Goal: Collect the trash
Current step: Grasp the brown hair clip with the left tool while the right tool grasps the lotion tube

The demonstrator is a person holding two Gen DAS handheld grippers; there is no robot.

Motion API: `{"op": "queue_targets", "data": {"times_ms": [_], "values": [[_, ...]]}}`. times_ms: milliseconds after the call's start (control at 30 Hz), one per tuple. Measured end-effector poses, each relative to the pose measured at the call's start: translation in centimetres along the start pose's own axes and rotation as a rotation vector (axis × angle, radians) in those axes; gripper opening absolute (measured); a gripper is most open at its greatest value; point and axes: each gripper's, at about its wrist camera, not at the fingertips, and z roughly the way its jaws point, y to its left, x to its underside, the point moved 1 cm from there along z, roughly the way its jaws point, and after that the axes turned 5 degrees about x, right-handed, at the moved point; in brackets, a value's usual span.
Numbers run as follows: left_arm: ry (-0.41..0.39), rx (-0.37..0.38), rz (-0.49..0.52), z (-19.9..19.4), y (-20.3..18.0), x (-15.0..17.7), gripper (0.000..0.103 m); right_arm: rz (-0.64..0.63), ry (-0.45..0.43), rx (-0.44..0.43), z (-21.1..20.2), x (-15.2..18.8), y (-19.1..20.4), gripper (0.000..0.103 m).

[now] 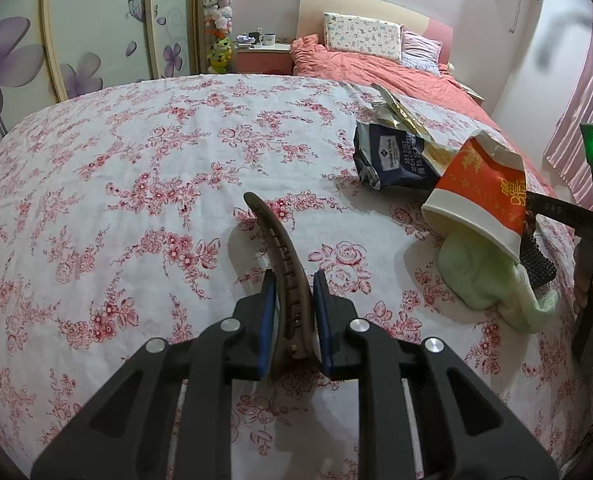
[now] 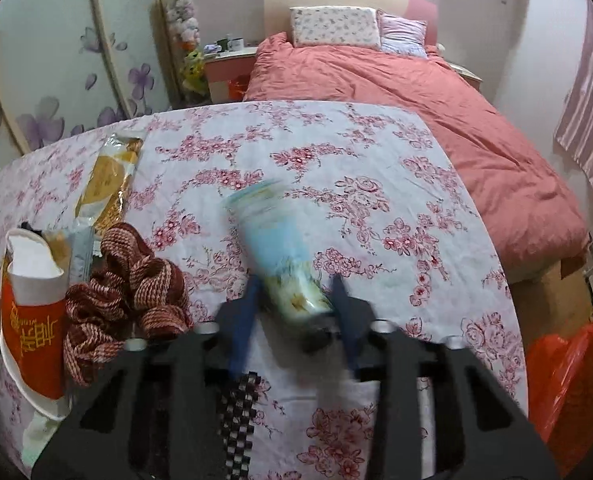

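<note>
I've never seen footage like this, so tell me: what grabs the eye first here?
Probably the brown hair clip pinched between the left gripper fingers, right at the middle of its view over the flowered cloth. In the other view the right gripper holds a blurred blue tube. Off to the side lies a torn red paper cup beside a dark snack bag.

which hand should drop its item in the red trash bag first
Right, probably. The right gripper holds a blue paper cup, and the red bag sits just to its right below the table edge. The left gripper holds a brown hair clip, which hardly looks like trash.
</note>
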Motion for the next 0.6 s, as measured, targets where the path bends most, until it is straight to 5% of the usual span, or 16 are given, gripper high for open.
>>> {"op": "queue_targets", "data": {"times_ms": [433, 600], "values": [[-0.005, 0.025, -0.016, 0.0, 0.3, 0.0, 0.021, 0.15, 0.029, 0.008, -5.9, 7.4, -4.4, 0.028], [-0.003, 0.01, -0.01, 0.3, 0.0, -0.3, 0.021, 0.17, 0.027, 0.015, -5.5, 6.9, -4.1, 0.028]]}}
